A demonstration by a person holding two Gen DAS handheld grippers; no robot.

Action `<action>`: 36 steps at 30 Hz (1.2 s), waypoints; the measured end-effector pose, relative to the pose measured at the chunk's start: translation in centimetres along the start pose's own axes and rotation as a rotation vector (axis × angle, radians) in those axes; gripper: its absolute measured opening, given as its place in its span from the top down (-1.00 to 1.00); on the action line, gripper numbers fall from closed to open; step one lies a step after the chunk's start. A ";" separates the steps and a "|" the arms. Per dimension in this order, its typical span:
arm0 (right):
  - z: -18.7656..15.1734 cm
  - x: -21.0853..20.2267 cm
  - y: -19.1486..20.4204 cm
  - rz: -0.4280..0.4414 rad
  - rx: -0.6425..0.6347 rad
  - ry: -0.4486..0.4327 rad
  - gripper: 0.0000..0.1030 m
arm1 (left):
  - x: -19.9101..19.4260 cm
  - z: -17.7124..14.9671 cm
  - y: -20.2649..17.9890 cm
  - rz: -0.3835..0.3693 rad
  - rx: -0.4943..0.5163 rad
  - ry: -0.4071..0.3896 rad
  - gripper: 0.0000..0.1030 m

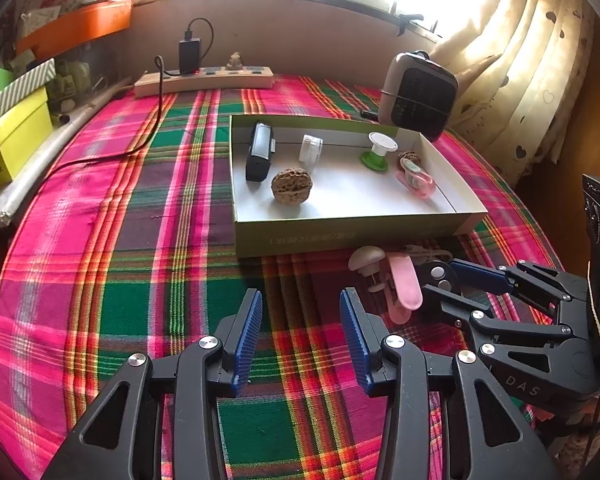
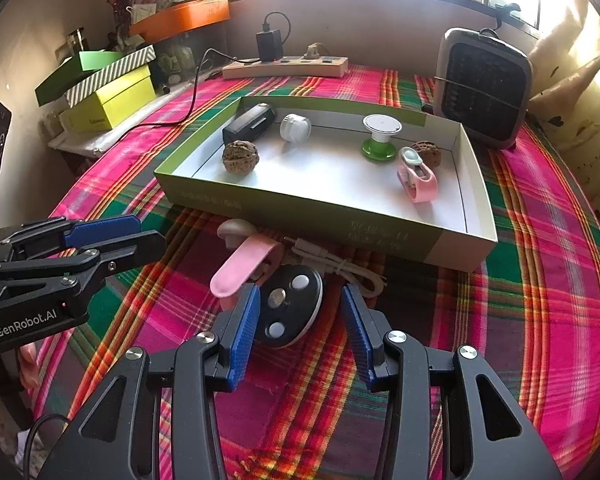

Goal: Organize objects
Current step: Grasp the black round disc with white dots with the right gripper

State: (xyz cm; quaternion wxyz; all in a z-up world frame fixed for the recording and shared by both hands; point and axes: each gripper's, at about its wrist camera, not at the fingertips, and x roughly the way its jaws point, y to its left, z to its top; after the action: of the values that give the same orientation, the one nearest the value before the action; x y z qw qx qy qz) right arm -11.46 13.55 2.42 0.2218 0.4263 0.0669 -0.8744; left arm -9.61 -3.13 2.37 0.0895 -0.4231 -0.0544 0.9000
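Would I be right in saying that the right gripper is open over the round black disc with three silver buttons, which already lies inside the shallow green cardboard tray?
Not quite: the round black disc with three silver buttons lies on the plaid tablecloth, outside and in front of the shallow green cardboard tray. The right wrist view shows it. The right gripper is indeed open over it.

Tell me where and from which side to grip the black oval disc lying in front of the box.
Grip the black oval disc across its narrow width, at the thin side edges. It lies flat on the cloth, long axis running away from the right gripper, whose open jaws already flank it. Come from the near side, low; the pink clip crowds its left edge.
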 end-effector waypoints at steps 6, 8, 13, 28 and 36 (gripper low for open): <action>-0.1 0.0 -0.2 0.001 0.010 -0.005 0.17 | 0.7 0.2 -0.1 -0.021 -0.001 0.018 0.24; -0.2 0.0 -0.1 0.006 0.009 -0.005 0.28 | 0.9 0.3 -0.2 -0.029 -0.003 0.022 0.24; -0.4 0.0 -0.5 0.004 0.021 -0.007 0.35 | 1.3 0.6 -0.4 -0.044 0.001 0.031 0.24; -1.1 -1.1 -1.6 -0.003 0.028 -0.033 0.45 | 2.6 1.7 -2.2 -0.053 0.033 0.046 0.22; -1.7 -1.7 -2.9 -0.015 0.049 -0.036 0.45 | 3.6 2.3 -3.5 -0.042 0.057 0.061 0.22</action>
State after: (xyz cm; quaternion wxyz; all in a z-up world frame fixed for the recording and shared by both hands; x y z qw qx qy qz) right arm -10.65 17.24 2.48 0.2057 0.4152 0.0446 -0.8851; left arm -13.22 0.96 1.74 0.1221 -0.4462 -0.0350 0.8859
